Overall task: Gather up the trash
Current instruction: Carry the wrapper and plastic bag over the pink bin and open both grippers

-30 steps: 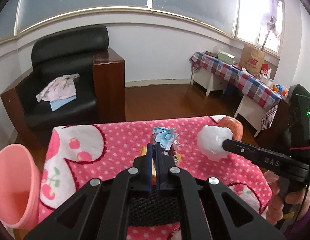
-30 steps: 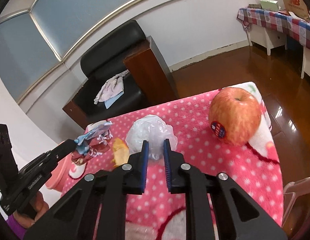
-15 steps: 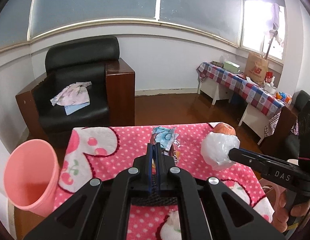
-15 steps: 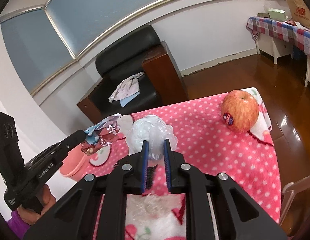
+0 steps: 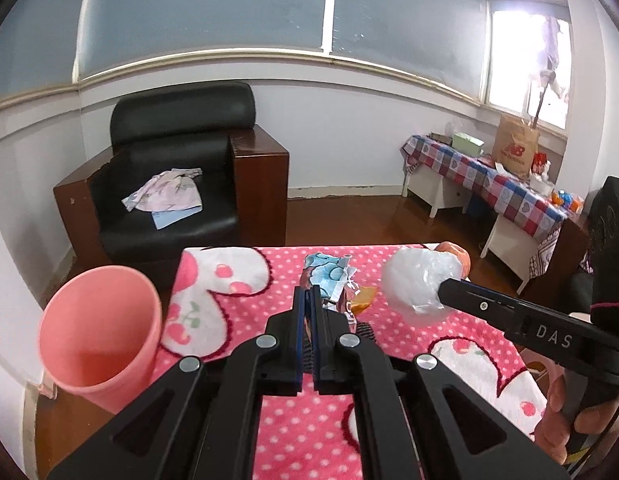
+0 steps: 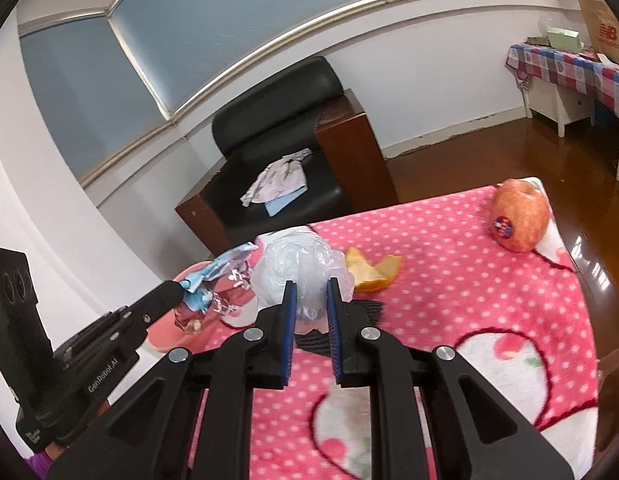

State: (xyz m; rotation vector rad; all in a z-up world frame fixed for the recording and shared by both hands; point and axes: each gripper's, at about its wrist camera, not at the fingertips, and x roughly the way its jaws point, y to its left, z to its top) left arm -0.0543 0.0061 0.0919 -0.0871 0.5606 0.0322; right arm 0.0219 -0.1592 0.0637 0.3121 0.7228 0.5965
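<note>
Pink bin (image 5: 97, 336) stands at the table's left edge, mouth tilted toward us. Our left gripper (image 5: 308, 300) is clamped tight on a crumpled blue foil wrapper (image 5: 324, 276), held above the pink dotted cloth (image 5: 245, 308). An orange peel (image 6: 373, 270) lies on the cloth. Our right gripper (image 6: 311, 300) pinches a balled clear plastic bag (image 6: 299, 268), lifted too. An apple (image 6: 519, 220) sits at the far right corner.

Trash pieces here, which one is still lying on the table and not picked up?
The orange peel lies on the pink cloth; the wrapper and clear plastic bag are each clamped in a gripper.
</note>
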